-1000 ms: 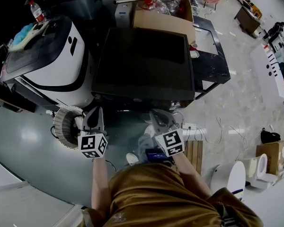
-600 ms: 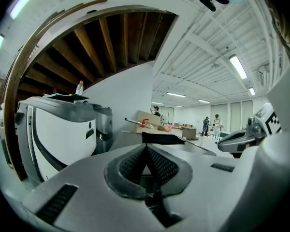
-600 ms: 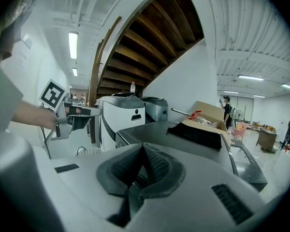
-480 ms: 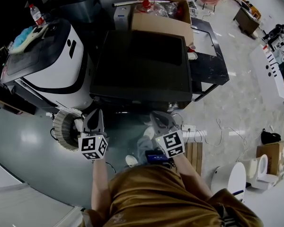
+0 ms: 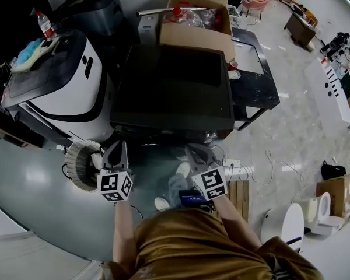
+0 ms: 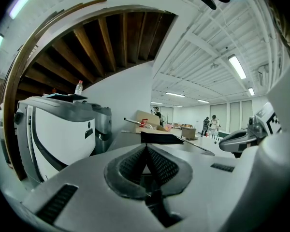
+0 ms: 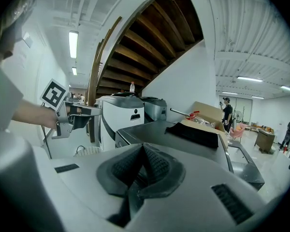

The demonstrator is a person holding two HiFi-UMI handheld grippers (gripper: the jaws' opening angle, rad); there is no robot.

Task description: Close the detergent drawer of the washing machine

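Here, the left hand-held gripper (image 5: 117,146) and right hand-held gripper (image 5: 195,149) are held before the washing machine (image 5: 175,80).
Both are pressed together, nothing pinched.

Hand-held gripper (image 6: 146,148) (jaws together, empty) faces a white machine (image 6: 55,129).

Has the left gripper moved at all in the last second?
No. The left gripper sits in the same spot beside the ribbed coil, below the dark machine's front edge; the whole view merely shifted slightly.
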